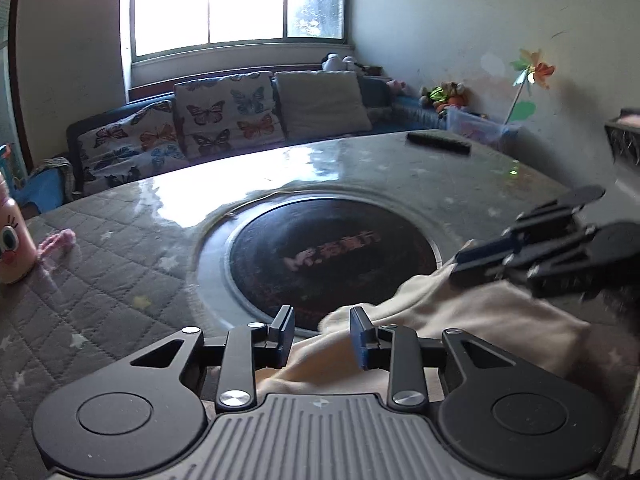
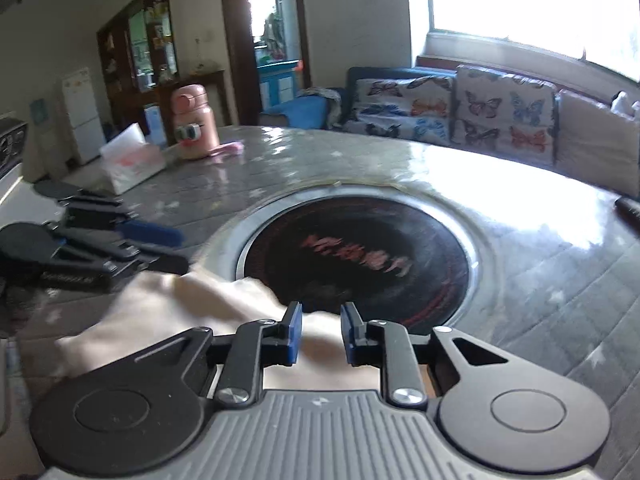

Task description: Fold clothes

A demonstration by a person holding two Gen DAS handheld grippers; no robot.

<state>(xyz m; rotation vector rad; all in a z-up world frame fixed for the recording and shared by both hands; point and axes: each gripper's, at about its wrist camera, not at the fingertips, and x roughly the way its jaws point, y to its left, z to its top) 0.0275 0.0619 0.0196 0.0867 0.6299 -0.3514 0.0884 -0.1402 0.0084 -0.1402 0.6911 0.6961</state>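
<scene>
The cream fabric garment (image 1: 460,320) lies bunched at the near edge of the grey quilted desk (image 1: 100,280), overlapping the round black inset plate (image 1: 332,256). The left tongs (image 1: 322,334) and right tongs (image 2: 320,330) stand partly open over it, gripping nothing.

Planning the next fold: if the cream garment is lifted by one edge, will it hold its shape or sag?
The cream garment would probably sag: it already lies in soft rumples on the table. It looks thin, so likely light. On that glossy tabletop it may slide when pushed rather than stay put.
</scene>
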